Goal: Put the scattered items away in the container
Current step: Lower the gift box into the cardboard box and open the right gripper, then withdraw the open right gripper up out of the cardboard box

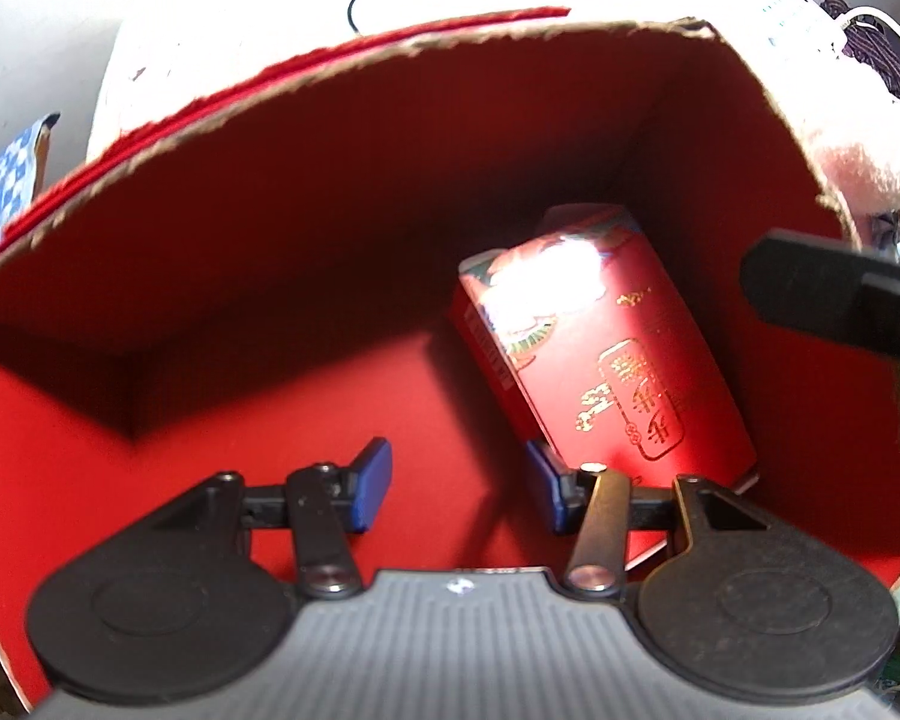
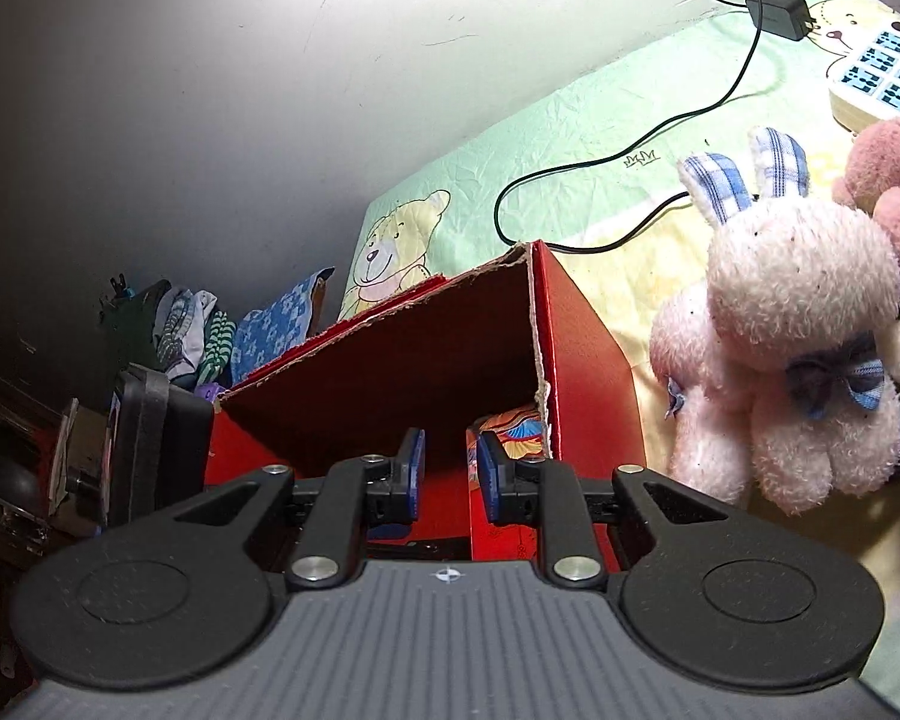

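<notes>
Left gripper (image 1: 459, 495) inside red box (image 1: 330, 192), jaws spread, empty; likely just past release. Red packet (image 1: 606, 360) on box floor, leaning toward right wall, beside right pad. Floor to the left bare: room for more. Torn rim close overhead, so withdrawal best straight up.

Right gripper (image 2: 447, 468) at box's near corner outside, jaws parted with a narrow gap, pinching nothing. White plush rabbit (image 2: 798, 336) on bedsheet (image 2: 570, 138), just beside box; pink plush (image 2: 888, 180) behind it. Cable (image 2: 630, 144) near, snag risk.
</notes>
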